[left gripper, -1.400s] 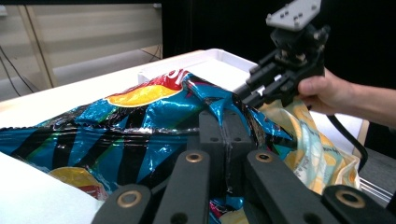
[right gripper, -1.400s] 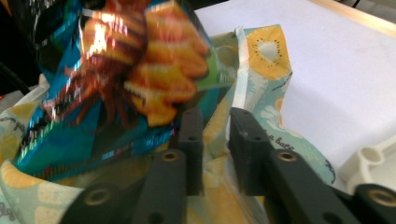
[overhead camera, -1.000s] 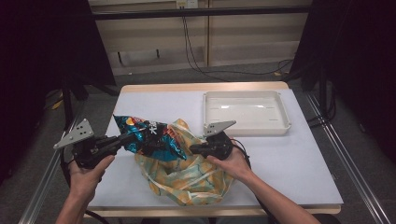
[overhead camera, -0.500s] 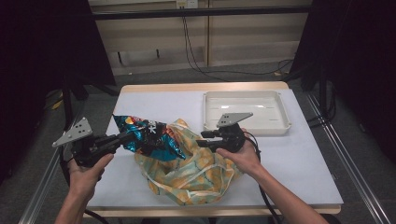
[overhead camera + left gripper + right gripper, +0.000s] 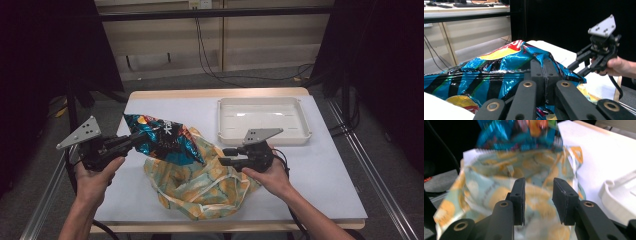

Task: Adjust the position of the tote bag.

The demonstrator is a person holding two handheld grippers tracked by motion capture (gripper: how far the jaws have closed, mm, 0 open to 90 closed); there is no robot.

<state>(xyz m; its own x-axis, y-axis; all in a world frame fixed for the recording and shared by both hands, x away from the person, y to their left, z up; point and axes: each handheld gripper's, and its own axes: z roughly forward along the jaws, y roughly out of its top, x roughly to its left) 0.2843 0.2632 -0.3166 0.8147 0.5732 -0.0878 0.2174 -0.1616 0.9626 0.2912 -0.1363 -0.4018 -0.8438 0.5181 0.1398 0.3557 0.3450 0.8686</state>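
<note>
Left gripper: jaws clamped on one blue snack bag, held above table, bag stretching toward 3 o'clock. One yellow-patterned cloth bag below it at table centre, mouth open. Right gripper: jaws have just been closing, now apart, nothing between, at cloth bag's 3 o'clock edge. One white tray at its 1 o'clock.

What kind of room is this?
Probably a lab or test room: a white-topped table ringed by black curtains, loose cables on the floor, and desks with keyboards behind.
</note>
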